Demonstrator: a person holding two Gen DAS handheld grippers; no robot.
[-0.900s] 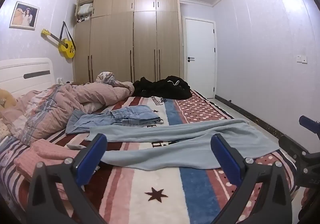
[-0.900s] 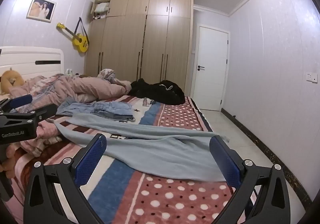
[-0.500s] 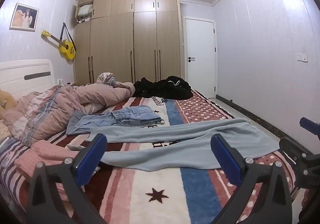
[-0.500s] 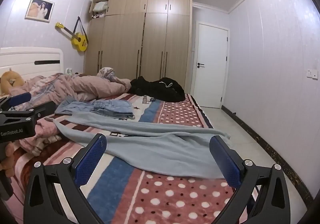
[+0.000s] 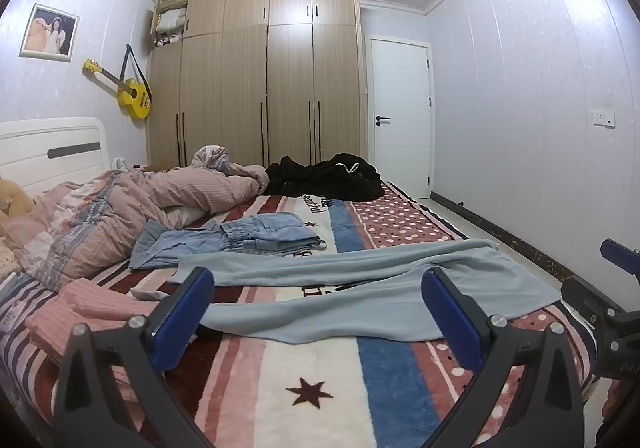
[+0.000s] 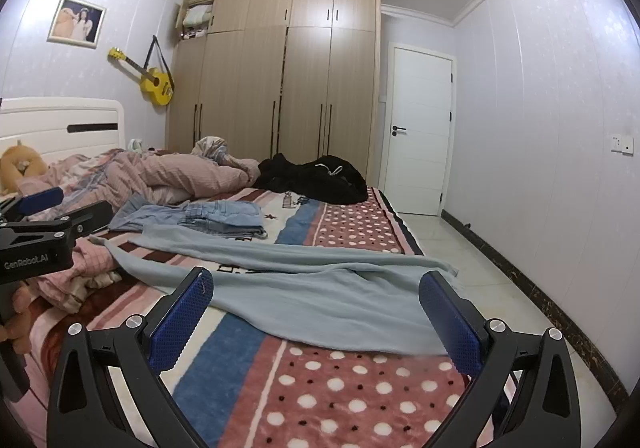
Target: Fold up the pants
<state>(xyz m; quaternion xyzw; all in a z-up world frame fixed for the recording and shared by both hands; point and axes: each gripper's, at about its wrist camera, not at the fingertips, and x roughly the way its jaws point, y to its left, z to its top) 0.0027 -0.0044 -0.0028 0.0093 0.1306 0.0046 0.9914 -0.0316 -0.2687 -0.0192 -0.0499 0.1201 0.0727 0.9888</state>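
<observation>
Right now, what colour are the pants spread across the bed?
Plain light blue pants; clearest in the right wrist view.

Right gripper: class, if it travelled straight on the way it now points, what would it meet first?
Probably the light blue pants spread flat on the bed. The right gripper stands open, tilted slightly downward, with nothing between it and the cloth; exact depth is unclear.

The right gripper (image 6: 316, 312) is held with its jaws spread wide above the bed (image 6: 340, 388), nothing between the blue pads (image 6: 182, 318). The light blue pants (image 6: 304, 280) are laid flat across the patterned blanket just beyond. Folded denim (image 6: 220, 217) is seen behind them, and black clothing (image 6: 316, 177), possibly a hoodie, farther back. The left gripper (image 6: 44, 219) is seen at the left edge.
</observation>
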